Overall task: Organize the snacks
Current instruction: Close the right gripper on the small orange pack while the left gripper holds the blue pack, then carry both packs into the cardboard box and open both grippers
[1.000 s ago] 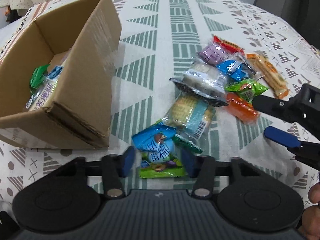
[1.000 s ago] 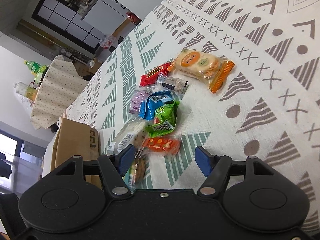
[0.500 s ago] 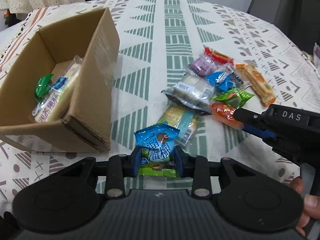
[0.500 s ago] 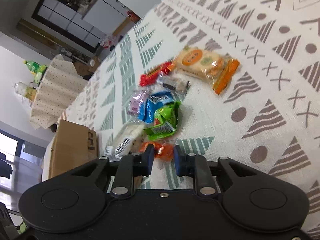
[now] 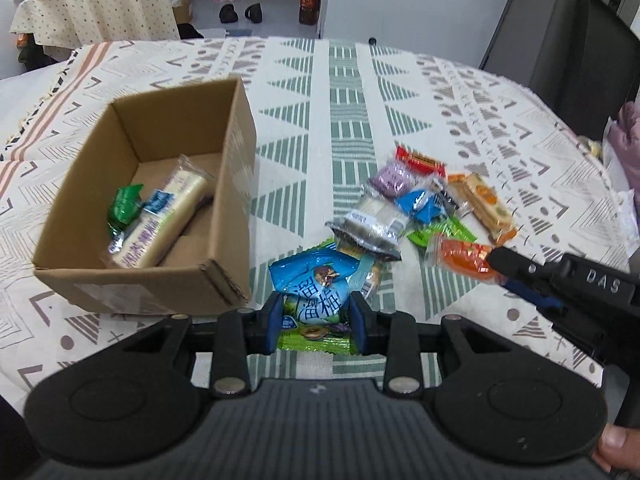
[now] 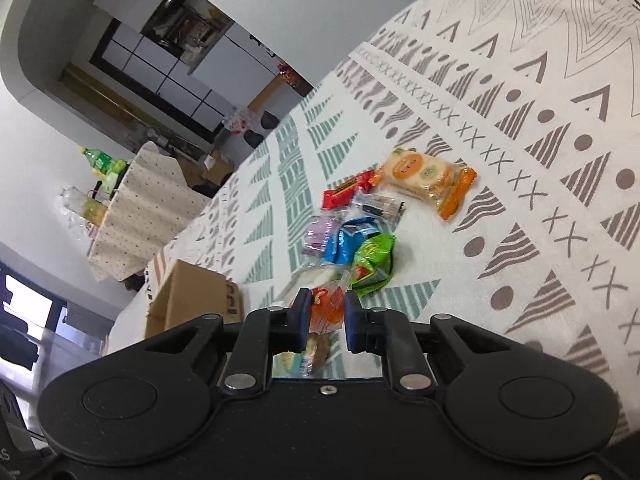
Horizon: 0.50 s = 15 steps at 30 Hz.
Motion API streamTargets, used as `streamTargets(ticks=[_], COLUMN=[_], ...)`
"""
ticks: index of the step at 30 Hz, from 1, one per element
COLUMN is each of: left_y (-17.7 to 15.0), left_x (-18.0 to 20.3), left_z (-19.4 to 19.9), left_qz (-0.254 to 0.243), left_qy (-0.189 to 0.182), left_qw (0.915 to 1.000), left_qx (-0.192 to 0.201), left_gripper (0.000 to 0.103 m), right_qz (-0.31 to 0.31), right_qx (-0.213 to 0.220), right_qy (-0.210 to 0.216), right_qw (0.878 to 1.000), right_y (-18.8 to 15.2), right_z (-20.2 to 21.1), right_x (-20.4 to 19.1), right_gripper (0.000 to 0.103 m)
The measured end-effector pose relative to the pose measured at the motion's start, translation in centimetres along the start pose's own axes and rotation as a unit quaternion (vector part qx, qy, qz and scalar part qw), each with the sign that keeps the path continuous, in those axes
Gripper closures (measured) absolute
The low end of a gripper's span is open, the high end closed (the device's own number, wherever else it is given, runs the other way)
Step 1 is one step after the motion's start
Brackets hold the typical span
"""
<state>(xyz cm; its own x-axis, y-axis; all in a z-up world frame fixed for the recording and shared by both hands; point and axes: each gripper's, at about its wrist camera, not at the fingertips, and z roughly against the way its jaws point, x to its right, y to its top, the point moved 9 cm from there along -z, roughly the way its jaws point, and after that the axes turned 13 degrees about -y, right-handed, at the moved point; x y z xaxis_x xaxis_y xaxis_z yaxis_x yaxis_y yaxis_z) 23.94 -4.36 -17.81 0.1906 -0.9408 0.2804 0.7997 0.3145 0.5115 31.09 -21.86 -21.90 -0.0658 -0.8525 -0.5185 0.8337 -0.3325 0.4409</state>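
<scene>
Left wrist view: left hand-held gripper (image 5: 316, 318) clamps blue plum packet (image 5: 312, 284); right hand-held gripper (image 6: 325, 318) clamps orange packet (image 6: 326, 308). Lift clear, release over cardboard box (image 5: 236, 184).

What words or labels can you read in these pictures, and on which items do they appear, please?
"DAS": white letters on the black right gripper.
"溜溜梅": on the blue packet held in the left gripper.
Purple characters on the long white packet in the box: too blurred.
Other wrappers: too small.

Probably a home dining room: clothed tables (image 5: 400, 92), shoes (image 5: 240, 12) on floor.
</scene>
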Motion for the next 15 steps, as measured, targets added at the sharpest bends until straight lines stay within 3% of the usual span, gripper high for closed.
streamTargets(ticks=[15], left_y=[2.2], left_x=[-3.1], left_z=[5.9], left_qz=[0.019], left_qy=[-0.012], left_qw=[0.9981], left_qx=[0.056], left_gripper=[0.069], right_qz=[0.042], right_qx=[0.027], right_qy=[0.033], right_qw=[0.998], right_y=[-0.5], right_z=[3.8], right_x=[-6.6], right_gripper=[0.086])
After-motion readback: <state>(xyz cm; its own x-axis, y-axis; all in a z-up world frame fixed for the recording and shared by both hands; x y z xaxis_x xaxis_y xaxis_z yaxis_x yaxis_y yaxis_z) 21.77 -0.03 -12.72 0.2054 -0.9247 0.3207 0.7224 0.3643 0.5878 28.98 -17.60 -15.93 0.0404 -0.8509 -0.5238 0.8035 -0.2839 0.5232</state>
